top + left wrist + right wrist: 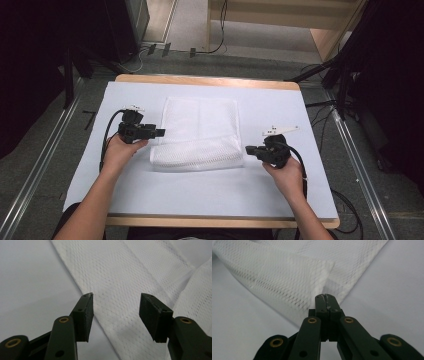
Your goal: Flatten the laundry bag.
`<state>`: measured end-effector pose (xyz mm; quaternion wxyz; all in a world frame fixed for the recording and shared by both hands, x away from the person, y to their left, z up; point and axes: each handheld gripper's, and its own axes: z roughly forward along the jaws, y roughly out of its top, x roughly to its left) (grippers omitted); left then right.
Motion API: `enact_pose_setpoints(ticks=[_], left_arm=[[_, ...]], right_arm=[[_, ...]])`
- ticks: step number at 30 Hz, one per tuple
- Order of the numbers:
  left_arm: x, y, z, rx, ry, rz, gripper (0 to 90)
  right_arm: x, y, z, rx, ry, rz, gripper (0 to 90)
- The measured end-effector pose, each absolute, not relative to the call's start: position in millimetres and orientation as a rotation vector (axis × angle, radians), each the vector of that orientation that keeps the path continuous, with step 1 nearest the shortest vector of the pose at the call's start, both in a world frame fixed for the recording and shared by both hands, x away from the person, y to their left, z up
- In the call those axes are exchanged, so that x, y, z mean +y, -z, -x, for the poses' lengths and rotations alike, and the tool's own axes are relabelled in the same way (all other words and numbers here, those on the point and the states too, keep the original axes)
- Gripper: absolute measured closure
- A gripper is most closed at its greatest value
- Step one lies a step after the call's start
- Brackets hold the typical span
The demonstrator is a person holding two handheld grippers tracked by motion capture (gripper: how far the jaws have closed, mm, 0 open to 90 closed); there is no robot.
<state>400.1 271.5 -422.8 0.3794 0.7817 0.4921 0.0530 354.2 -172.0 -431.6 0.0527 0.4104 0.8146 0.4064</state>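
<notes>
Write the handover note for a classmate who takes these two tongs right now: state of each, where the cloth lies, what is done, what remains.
Left tongs: open, hovering at the left edge of the white mesh cloth, holding nothing.
Right tongs: shut, empty, just off the cloth's right near corner.
Cloth: mid-table on the white sheet, near edge already folded up over itself.
Left: likely further folds; grip both side edges first.

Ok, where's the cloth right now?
In the high view the cloth lies folded mid-table on the white sheet, between the left gripper at its left edge and the right gripper at its right corner.
</notes>
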Motion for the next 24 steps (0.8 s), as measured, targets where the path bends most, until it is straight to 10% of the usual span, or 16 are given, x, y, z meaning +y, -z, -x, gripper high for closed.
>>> enact_pose_setpoints(ticks=[13,24], left_arm=[[292,426,-383,1.264,-0.096,-1.962,90.0],[279,433,-373,1.239,-0.041,-2.005,90.0]], right_arm=[[-166,447,-390,2.465,-1.185,-1.270,90.0],[-150,456,-398,2.547,-1.201,-1.262,90.0]])
